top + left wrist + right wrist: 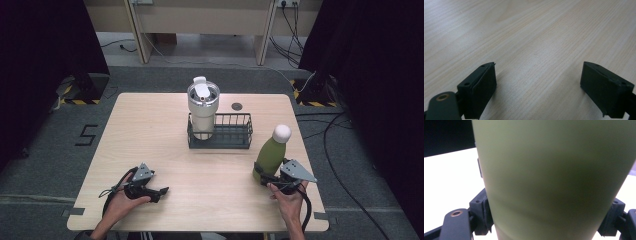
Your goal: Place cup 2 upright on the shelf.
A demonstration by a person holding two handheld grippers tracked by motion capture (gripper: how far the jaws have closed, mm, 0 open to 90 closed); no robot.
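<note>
Near the right edge of the pale wooden table (165, 145), in the high view, the right gripper (266, 179) clasps the base of the smooth green bottle with a white cap (271, 152); bare wood lies between it and the black wire basket (235, 132) holding a cream tumbler (203, 107). In the left gripper view, the left gripper (537, 82) rests wide apart over bare wood grain. In the right gripper view, both jaws press the bottle's flanks.

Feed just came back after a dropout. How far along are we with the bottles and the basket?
Done: the white tumbler stands in the left half of the wire basket. In hand: the right gripper is clamped around the green bottle, near the table's right edge. Left: probably moving that bottle into the basket's free right half. The left gripper is open.
</note>
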